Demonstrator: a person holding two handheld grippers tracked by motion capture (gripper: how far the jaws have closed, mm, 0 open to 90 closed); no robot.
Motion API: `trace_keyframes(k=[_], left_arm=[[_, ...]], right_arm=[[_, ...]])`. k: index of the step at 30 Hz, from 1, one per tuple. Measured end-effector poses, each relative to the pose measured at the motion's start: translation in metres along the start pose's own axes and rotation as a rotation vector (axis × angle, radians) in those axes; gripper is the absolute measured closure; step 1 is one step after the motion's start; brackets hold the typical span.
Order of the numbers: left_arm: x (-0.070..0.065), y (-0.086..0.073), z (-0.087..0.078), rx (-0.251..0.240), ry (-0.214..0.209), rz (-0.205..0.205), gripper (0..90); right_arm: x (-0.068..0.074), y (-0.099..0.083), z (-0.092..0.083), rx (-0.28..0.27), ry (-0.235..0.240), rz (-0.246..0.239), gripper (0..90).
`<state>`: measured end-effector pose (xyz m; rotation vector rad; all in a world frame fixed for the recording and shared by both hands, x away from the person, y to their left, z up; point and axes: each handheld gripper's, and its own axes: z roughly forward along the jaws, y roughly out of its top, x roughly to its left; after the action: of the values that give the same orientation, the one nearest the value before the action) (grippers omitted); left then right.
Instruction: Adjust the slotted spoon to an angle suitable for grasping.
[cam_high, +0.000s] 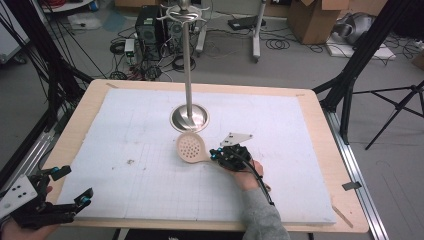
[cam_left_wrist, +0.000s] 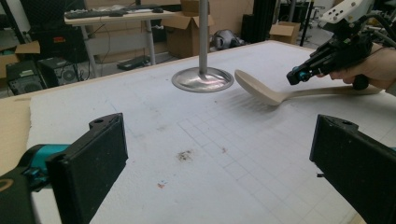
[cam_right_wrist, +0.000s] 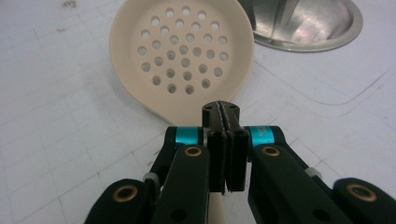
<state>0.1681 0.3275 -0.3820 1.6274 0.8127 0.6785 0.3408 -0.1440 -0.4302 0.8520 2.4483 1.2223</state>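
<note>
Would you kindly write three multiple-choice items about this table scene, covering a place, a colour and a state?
1. Where does the slotted spoon lie?
A. beside the metal stand base
B. at the table's near left corner
C. on the floor

2. What colour is the spoon?
A. red
B. cream
C. black

3. How do the left gripper's jaws stand?
A. shut on the spoon
B. shut on nothing
C. wide open

Answers: 1 A, the bowl lies next to the base; 2 B, the high view and both gripper views show it pale cream; 3 C, bare mat shows between its jaws.
</note>
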Motion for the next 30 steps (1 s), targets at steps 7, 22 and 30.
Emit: trace_keyframes(k=[7,22,30], left_arm=[[0.0001,-0.0006,-0.0011,0.003,0.001,0.0,4.5],[0.0006,-0.0024,0.0005,0.015,-0.003,-0.002,4.5],[0.0005,-0.0033,0.0018,0.02,-0.005,-0.003,4.5]], right_arm=[[0.0013,0.0016,0.0045,0.042,-0.022,-0.013,90.0],[0.0033,0.0025,0.0085,0.083,-0.029,-0.023,90.0],[0.0048,0.003,0.0103,0.098,-0.057,-0.035,90.0]])
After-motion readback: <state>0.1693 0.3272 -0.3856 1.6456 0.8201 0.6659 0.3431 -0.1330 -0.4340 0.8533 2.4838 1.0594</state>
